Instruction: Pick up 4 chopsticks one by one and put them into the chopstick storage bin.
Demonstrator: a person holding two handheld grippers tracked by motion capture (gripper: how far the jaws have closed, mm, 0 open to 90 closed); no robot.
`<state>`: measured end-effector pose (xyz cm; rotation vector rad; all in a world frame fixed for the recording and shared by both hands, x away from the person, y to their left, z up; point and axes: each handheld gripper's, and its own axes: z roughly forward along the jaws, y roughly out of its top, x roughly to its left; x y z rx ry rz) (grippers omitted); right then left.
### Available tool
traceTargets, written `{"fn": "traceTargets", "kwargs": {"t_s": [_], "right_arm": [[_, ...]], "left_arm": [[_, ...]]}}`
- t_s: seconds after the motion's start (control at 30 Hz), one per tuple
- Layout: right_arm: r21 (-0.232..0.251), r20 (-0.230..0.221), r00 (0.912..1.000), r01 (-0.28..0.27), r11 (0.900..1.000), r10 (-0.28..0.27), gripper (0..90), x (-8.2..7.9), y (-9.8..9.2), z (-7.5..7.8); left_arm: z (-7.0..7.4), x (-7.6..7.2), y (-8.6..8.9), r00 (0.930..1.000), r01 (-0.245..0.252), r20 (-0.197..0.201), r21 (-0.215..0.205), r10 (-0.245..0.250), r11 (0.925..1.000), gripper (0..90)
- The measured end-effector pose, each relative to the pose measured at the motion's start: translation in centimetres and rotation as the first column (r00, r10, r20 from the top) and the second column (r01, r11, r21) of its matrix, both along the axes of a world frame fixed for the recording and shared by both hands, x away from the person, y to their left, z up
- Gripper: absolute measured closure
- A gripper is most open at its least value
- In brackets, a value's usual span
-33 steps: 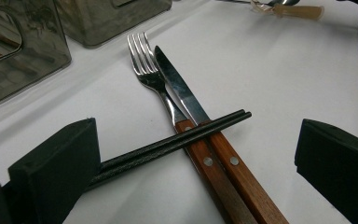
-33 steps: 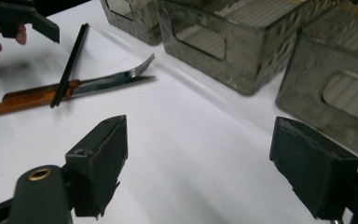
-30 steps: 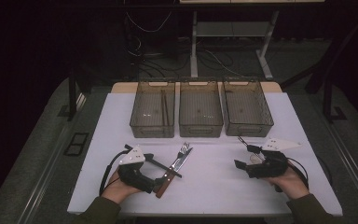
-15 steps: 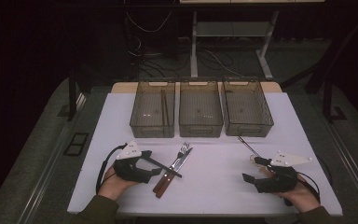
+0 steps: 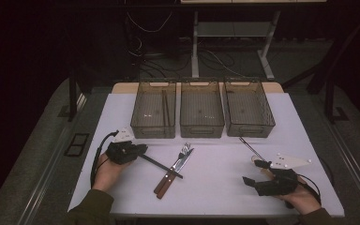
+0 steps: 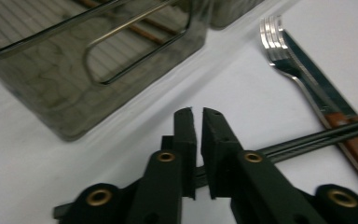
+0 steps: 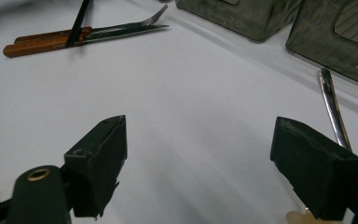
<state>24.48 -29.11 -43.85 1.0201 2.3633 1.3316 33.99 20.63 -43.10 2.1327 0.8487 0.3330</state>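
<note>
Jaws: left gripper [image 6: 195, 116] has just been closing and now pinches the near end of a pair of black chopsticks [image 5: 161, 165]; right gripper [image 7: 214, 140] spread wide, empty. Chopsticks: lying on the white table [image 5: 215, 187], far end crossing the wooden handles of a fork [image 6: 279, 51] and knife [image 6: 324, 93]. Judged light, stiff, thin, smooth; apt to pivot or slide apart when held near one end. Beyond: three smoked bins [image 5: 201, 110], the left one holding similar sticks; a slim metal utensil [image 7: 333, 107] by the right gripper.
</note>
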Motion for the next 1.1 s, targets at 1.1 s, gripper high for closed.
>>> {"fn": "traceTargets", "kwargs": {"t_s": [1.1], "right_arm": [[-0.002, -0.003, 1.0, 0.004, 1.0, -0.004, 18.9, 0.4, 0.4, -0.3]], "left_arm": [[-0.9, 2.9, 3.5, 0.9892, -0.107, -0.084, 0.144, 0.12, 0.9838, 89.4]]}}
